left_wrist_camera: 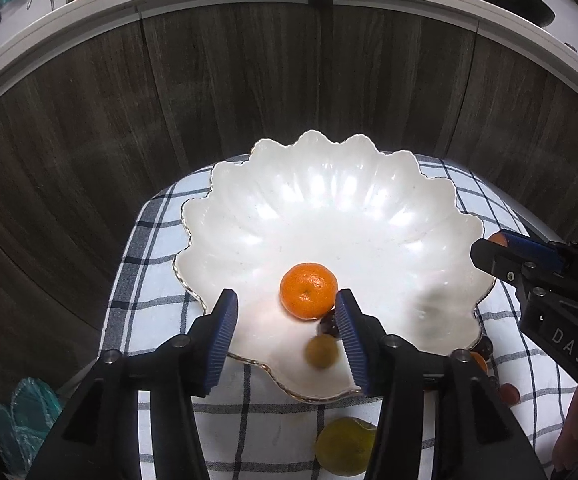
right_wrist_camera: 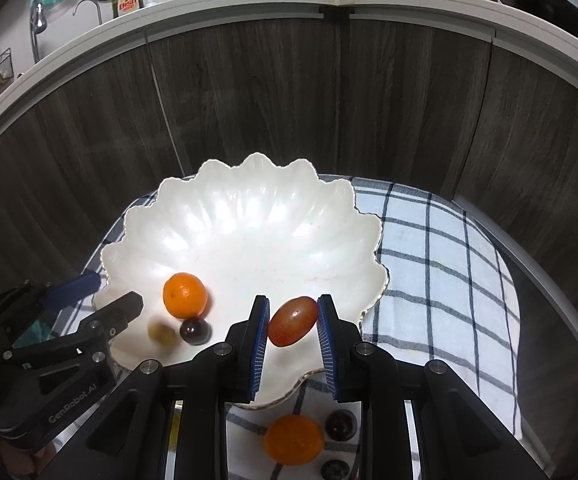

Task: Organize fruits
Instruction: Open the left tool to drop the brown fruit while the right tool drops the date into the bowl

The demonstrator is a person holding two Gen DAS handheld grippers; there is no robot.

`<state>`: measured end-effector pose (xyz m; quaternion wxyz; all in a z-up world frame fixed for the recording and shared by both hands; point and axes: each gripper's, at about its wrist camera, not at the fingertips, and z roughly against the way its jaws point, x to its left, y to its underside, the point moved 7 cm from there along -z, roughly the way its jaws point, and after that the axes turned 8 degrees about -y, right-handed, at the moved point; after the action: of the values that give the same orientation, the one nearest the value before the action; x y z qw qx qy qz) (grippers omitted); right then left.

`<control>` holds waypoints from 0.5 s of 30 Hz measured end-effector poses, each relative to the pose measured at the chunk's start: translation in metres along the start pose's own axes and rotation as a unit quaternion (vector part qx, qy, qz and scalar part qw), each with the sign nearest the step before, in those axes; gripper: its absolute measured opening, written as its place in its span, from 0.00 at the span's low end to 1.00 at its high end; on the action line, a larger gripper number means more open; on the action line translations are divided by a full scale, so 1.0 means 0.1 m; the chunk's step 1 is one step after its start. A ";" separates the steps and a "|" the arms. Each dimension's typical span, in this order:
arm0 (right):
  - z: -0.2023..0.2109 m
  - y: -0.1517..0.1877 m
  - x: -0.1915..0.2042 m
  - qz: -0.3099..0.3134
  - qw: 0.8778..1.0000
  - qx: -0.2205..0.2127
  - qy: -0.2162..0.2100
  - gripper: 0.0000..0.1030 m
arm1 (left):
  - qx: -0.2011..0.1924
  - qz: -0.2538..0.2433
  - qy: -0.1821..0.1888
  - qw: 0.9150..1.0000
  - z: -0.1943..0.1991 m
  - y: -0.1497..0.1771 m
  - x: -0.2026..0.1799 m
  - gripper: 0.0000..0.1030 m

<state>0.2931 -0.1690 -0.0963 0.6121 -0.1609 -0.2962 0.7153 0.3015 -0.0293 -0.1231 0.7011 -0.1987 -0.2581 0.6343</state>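
A white scalloped bowl (left_wrist_camera: pixel 329 200) (right_wrist_camera: pixel 249 208) sits on a checked cloth. In it lie an orange mandarin (left_wrist_camera: pixel 308 290) (right_wrist_camera: pixel 185 295), a dark grape (right_wrist_camera: pixel 195 331) and a blurred green fruit (left_wrist_camera: pixel 322 351) (right_wrist_camera: pixel 161 332), which is in motion. My left gripper (left_wrist_camera: pixel 285 336) is open and empty above the bowl's near rim. My right gripper (right_wrist_camera: pixel 293 322) is shut on a red oval grape (right_wrist_camera: pixel 292 321) over the bowl's right side.
On the cloth (right_wrist_camera: pixel 441 264) in front of the bowl lie an orange fruit (right_wrist_camera: pixel 294 439), two dark grapes (right_wrist_camera: pixel 341 424) and a green fruit (left_wrist_camera: pixel 345 446). Dark wooden cabinet fronts (left_wrist_camera: pixel 249 80) stand behind. A teal glass dish (left_wrist_camera: pixel 25 420) is at lower left.
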 end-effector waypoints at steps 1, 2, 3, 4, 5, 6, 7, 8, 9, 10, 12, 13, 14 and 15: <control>0.00 0.00 0.00 -0.002 1.000 0.001 -0.001 0.26 | 0.001 0.001 0.000 1.000 0.00 0.00 0.00 0.53; 0.00 0.00 0.00 -0.004 1.000 0.002 0.000 0.33 | 0.001 0.003 -0.001 1.000 0.00 0.00 0.01 0.55; -0.01 0.01 -0.01 -0.006 1.000 0.003 0.002 0.38 | 0.001 0.004 -0.002 1.000 0.01 0.00 0.02 0.58; 0.00 0.00 -0.02 -0.009 1.000 0.001 0.002 0.47 | 0.000 0.005 -0.002 1.000 0.01 0.00 0.02 0.60; 0.01 0.00 -0.03 -0.012 1.000 -0.002 0.002 0.54 | 0.000 0.006 -0.002 1.000 0.02 0.01 0.03 0.62; 0.03 0.00 -0.04 -0.016 1.000 -0.006 0.003 0.56 | -0.001 0.006 -0.004 1.000 0.03 0.01 0.03 0.64; 0.03 -0.01 -0.05 -0.016 1.000 -0.008 0.004 0.58 | -0.002 0.007 -0.005 1.000 0.04 0.00 0.03 0.66; 0.04 -0.01 -0.05 -0.017 1.000 -0.009 0.008 0.58 | -0.003 0.007 -0.005 1.000 0.04 0.00 0.03 0.67; 0.05 -0.01 -0.06 -0.018 1.000 -0.010 0.009 0.58 | -0.003 0.007 -0.005 1.000 0.05 0.00 0.03 0.68; 0.05 0.00 -0.07 -0.019 1.000 -0.010 0.009 0.58 | -0.003 0.007 -0.006 1.000 0.05 0.00 0.04 0.70; 0.07 0.00 -0.09 -0.022 1.000 -0.012 0.012 0.58 | -0.002 0.008 -0.006 1.000 0.06 0.00 0.03 0.72; 0.07 0.00 -0.09 -0.023 1.000 -0.012 0.013 0.58 | -0.003 0.009 -0.005 1.000 0.07 -0.01 0.03 0.72; 0.08 0.01 -0.10 -0.025 1.000 -0.013 0.013 0.58 | -0.004 0.009 -0.005 1.000 0.08 -0.01 0.03 0.72; 0.09 0.01 -0.11 -0.026 0.999 -0.013 0.013 0.58 | -0.004 0.008 -0.005 1.000 0.09 -0.01 0.03 0.72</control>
<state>0.2896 -0.1815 -0.0916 0.6323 -0.1705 -0.3013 0.6930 0.2970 -0.0274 -0.1151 0.6939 -0.2004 -0.2626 0.6399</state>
